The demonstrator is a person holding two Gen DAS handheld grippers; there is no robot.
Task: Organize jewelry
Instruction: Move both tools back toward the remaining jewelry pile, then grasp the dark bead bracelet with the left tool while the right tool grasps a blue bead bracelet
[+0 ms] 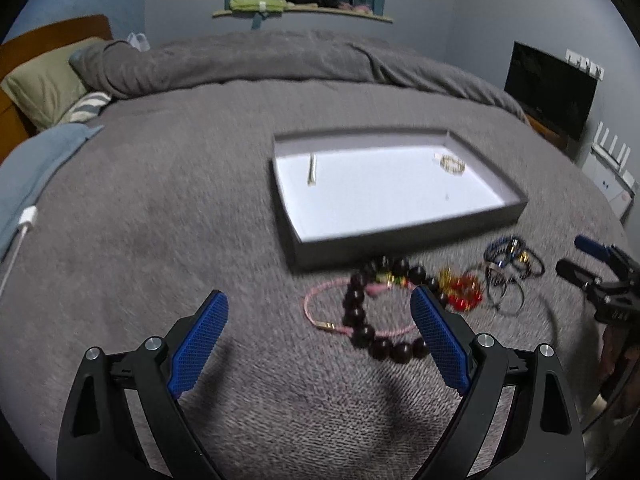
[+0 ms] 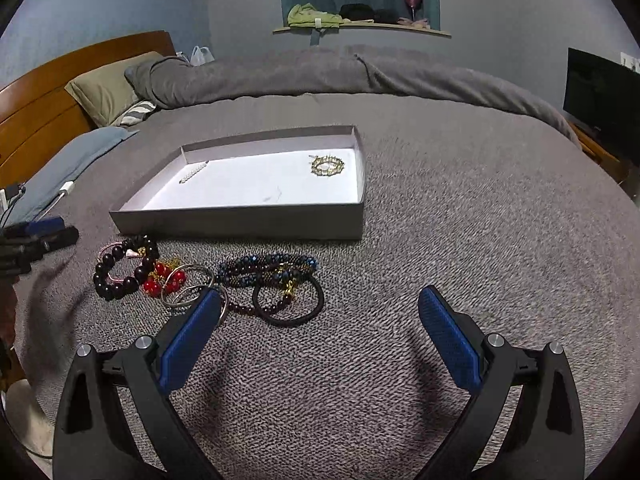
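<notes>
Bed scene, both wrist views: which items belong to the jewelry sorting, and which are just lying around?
Job items:
- gray tray, holding a gold bracelet and a pale chain
- dark bead bracelet
- pink cord
- red bead bracelet
- silver bangles
- blue beaded strands
- black band

Just lying about:
- pillows
- TV
- white charger
- shelf clutter

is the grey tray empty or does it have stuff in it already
Not empty. The shallow grey tray with white floor holds a gold beaded bracelet near its right wall and a pale straight chain at left.
</notes>
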